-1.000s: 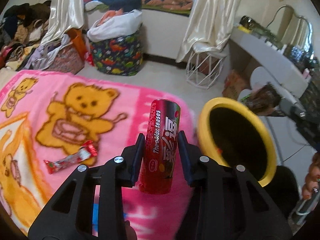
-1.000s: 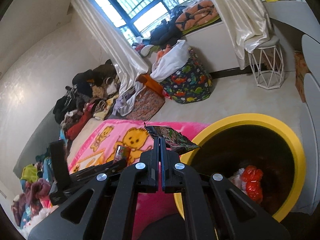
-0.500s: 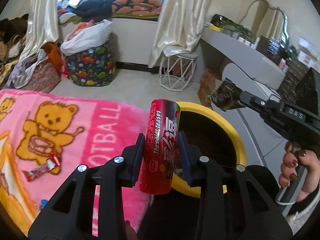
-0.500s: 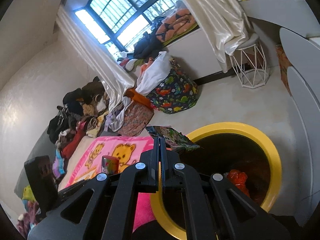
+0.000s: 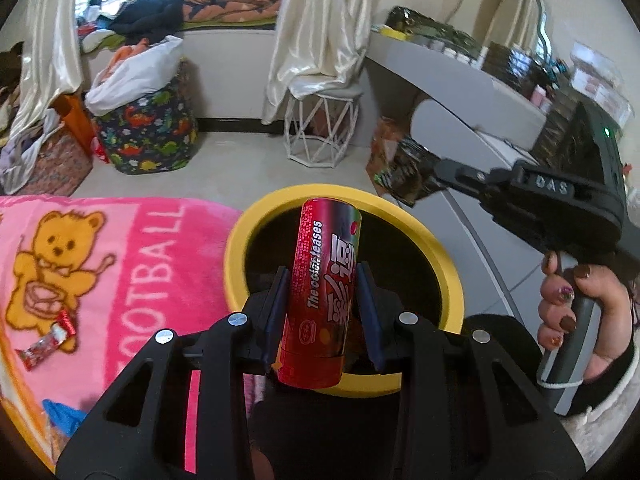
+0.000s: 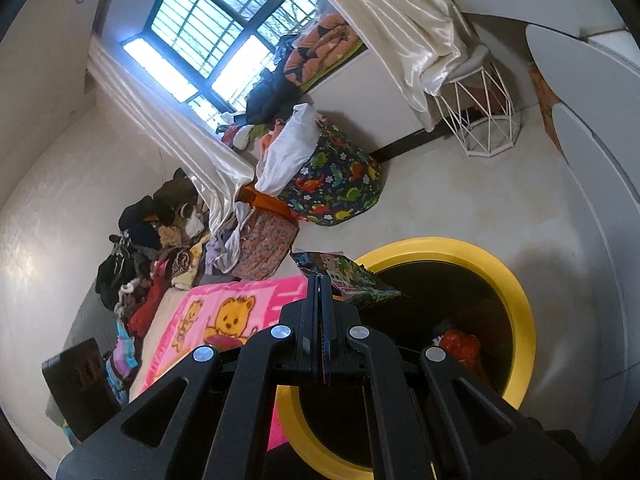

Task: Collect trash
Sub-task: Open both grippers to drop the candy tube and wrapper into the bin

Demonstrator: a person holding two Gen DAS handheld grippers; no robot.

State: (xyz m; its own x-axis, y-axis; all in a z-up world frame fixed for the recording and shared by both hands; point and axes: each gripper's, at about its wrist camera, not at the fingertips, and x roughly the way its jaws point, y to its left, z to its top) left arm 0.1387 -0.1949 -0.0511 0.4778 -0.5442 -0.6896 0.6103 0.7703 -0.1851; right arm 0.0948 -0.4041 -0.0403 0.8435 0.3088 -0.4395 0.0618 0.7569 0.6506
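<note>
yellow bin [image 6: 520,304], red wrapper [image 6: 458,340] inside

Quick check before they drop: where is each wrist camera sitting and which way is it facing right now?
Left wrist: on the left gripper, looking down along its fingers at the red tube they clamp over the yellow bin; the right hand shows.
Right wrist: on the right gripper, rolled view, facing the bin past the pinched wrapper; no hand shows.
Shared: bin, pink blanket, dinosaur bag, wire stool.
</note>
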